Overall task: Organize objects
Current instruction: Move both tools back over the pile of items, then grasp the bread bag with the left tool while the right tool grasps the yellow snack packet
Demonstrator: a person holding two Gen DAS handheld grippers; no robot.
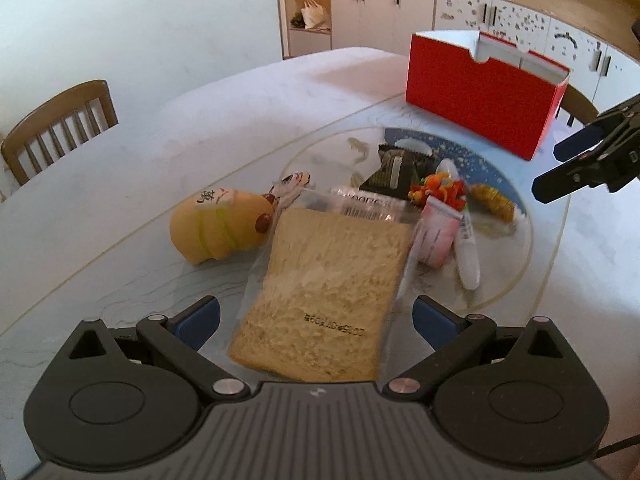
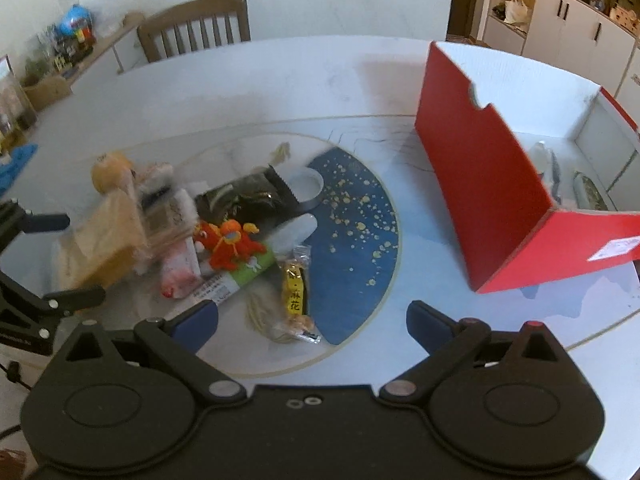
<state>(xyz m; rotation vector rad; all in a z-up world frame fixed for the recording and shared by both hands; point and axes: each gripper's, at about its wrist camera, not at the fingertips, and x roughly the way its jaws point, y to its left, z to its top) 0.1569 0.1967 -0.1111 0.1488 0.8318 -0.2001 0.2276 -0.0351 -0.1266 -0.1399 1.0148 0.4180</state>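
Observation:
A slice of bread in a clear bag [image 1: 332, 292] lies on the round table between the wide-apart fingers of my left gripper [image 1: 316, 320], which is open; its pads do not touch the bag. Left of the bread rests a yellow plush toy [image 1: 220, 228]. Beyond it are a dark snack packet [image 1: 396, 168], an orange-red knitted toy [image 1: 440, 190], a pink tube [image 1: 436, 236] and a white tube [image 1: 468, 256]. My right gripper [image 2: 312, 320] is open and empty above a yellow snack packet [image 2: 296, 292]. The open red box [image 2: 500, 184] stands at the right, with a few items inside.
A grey tape roll [image 2: 306, 186] sits on the table's blue inlay [image 2: 360, 216]. Wooden chairs [image 1: 56, 128] stand at the table's far side. White cabinets [image 1: 380, 8] line the back wall. The left gripper [image 2: 40, 260] shows at the right wrist view's left edge.

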